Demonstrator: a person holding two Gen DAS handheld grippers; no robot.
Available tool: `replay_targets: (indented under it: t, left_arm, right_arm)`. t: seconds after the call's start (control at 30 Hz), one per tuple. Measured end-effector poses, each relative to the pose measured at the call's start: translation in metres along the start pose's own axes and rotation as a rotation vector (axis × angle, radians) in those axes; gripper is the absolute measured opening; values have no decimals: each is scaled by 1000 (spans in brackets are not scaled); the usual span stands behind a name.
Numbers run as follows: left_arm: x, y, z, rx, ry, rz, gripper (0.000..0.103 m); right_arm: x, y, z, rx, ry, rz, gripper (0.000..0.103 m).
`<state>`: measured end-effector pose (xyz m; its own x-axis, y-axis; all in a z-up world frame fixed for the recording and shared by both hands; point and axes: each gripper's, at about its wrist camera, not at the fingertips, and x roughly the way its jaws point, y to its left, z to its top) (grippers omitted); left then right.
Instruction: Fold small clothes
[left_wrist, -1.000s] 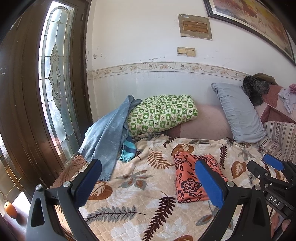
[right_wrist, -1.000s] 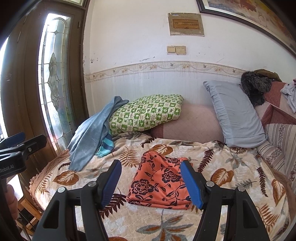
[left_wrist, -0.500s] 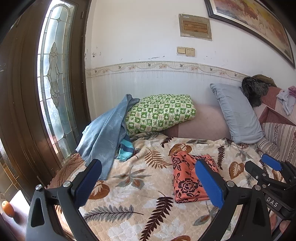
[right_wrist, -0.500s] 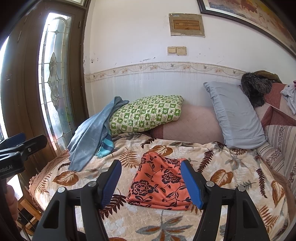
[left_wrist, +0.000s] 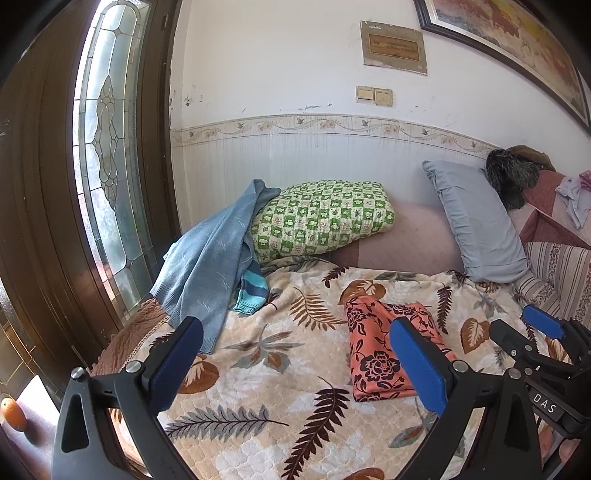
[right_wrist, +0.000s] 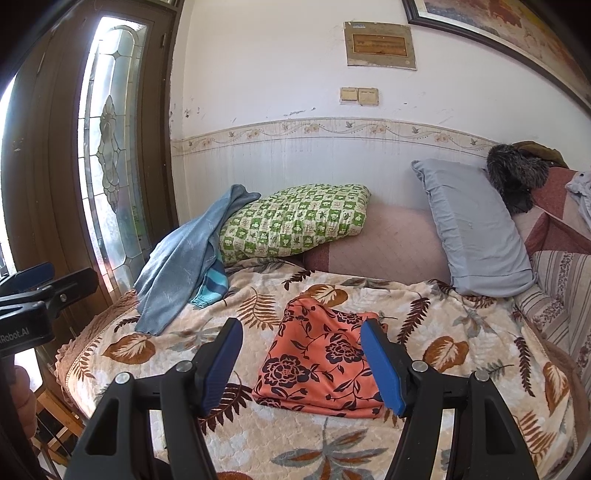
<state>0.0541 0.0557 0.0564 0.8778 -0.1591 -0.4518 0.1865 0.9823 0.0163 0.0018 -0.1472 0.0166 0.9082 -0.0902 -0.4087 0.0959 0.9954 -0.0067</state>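
Observation:
A folded orange cloth with dark flowers (right_wrist: 317, 365) lies flat on the leaf-patterned blanket (right_wrist: 454, 332) of a bed. It also shows in the left wrist view (left_wrist: 373, 358). My right gripper (right_wrist: 303, 363) is open and empty, held above the near edge of the cloth. My left gripper (left_wrist: 291, 363) is open and empty, above the blanket (left_wrist: 258, 369) to the left of the cloth. A blue garment (right_wrist: 177, 269) with a striped cuff is draped at the bed's left, also seen in the left wrist view (left_wrist: 207, 266).
A green checked pillow (right_wrist: 291, 221) and a grey pillow (right_wrist: 469, 229) lean on the back wall. A wooden door with glass (right_wrist: 107, 147) stands left. A striped sofa arm (right_wrist: 557, 288) is at the right. The right gripper shows in the left wrist view (left_wrist: 543, 354).
The left wrist view has shifted a little, so the bed sits slightly lower and further left in it. The right gripper has barely moved. Both stay open; the cloth lies still.

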Motion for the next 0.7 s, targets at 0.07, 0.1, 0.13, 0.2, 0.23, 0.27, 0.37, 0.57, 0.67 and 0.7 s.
replay_targets:
  t: [0.07,0.1,0.13,0.2,0.23,0.27,0.37,0.57,0.67,0.7]
  left_arm:
    - [1,0,0,-2,1,2,101]
    - [2,1,0,-3,2,1,101]
    - [2,0,0,-3,2,1,101]
    - [2,1,0,-2,2,2,101]
    - [4,1,0,-2,3,2,101]
    - [3,1,0,-2,3,0,101]
    - [5,0,1,2,4,1,101]
    - [13,-3,6,22,11,2,101]
    - [18,-6,10,30,18,-2,101]
    - [19,-7,11,30,21,-4,101]
  right_arm:
    - [1,1,0,0,1,0,70]
    - [2,1,1,-2,3,0,70]
    - [4,1,1,-3,4,1,70]
    - [6,3,2,-3,5,2,70]
    - [6,3,3,-5,5,2,70]
    - [7,4,3,-7,4,1,70]
    - [9,5,5,-5,3,3,70]
    - [16,1,8,16,4,6,70]
    - [19,-3,10,27,3,7,70]
    - [20,-4,10,29,3,8,70]
